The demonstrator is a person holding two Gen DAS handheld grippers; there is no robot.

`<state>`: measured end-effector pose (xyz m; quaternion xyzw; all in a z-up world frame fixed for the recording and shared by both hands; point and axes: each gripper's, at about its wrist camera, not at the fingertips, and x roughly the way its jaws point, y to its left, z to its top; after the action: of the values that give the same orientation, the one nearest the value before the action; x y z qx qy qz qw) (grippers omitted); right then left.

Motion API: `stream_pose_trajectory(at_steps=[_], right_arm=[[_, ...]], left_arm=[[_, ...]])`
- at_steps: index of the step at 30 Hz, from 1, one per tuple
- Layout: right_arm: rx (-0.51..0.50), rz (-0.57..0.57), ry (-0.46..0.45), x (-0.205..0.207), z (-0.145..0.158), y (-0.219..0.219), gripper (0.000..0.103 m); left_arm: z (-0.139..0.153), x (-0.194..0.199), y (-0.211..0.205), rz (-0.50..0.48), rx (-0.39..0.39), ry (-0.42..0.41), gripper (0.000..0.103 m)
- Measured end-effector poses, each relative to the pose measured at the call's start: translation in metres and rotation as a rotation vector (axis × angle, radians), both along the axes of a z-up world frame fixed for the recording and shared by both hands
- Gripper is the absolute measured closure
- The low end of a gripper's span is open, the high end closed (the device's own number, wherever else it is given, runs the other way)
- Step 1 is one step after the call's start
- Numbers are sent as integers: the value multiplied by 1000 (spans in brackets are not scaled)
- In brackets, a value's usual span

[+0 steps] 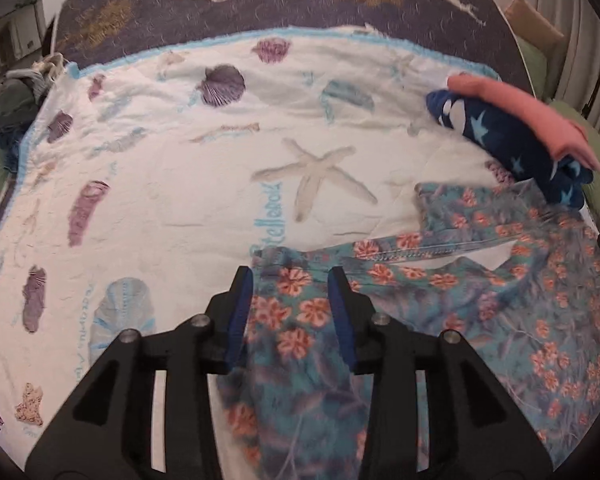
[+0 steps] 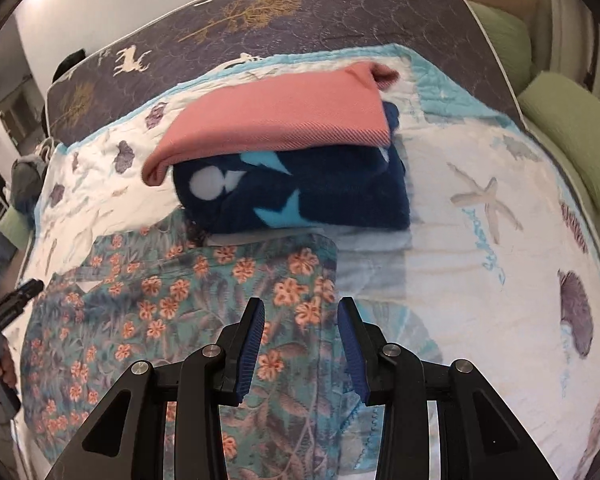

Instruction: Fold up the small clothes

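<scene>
A teal garment with orange flowers (image 1: 480, 280) lies spread on the seashell quilt (image 1: 180, 184). My left gripper (image 1: 289, 276) hovers over its left part with the jaws apart. Cloth lies under and between the blue pads, and neither pad presses on it. In the right wrist view the same floral garment (image 2: 172, 292) reaches to its right edge between the fingers of my right gripper (image 2: 301, 306), which also stands open above it. The left gripper's body (image 2: 8, 312) and a hand (image 2: 0, 364) show at that view's left edge.
A folded pink cloth (image 2: 284, 120) rests on a folded navy fleece with stars (image 2: 320, 196), just beyond the floral garment. Green pillows (image 2: 572, 136) line the bed's right side. A dark deer-patterned bedspread (image 1: 260, 0) lies at the far end.
</scene>
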<state>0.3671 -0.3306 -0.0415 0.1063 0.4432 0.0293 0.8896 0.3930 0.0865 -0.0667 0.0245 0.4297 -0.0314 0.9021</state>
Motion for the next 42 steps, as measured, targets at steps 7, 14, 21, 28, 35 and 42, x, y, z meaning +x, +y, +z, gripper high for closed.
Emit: stream_pose_trajectory(at_steps=[7,14,21,28,35,42], right_arm=[[43,-25,-3,0,-32,-12,64],[91,-69,-17,-4,-31,-21,62],[76,-85,-13,-8,-30,-15,60],[92,-83,-21,-9,-33,-17,59],[109,-86,-28,-13,-30,-21,59],[155,-79,-57,-85,-3,-52,58]], left_arm=[[-7,8,14,154,211,-84,103],[6,-3,71,108,-221,-15,92],[-17,10,23,-42,-99,104,95],[-1,20,45,138,-77,-42,98],[-1,-6,66,135,-141,15,88],[12,-109,52,-44,-211,84,44]])
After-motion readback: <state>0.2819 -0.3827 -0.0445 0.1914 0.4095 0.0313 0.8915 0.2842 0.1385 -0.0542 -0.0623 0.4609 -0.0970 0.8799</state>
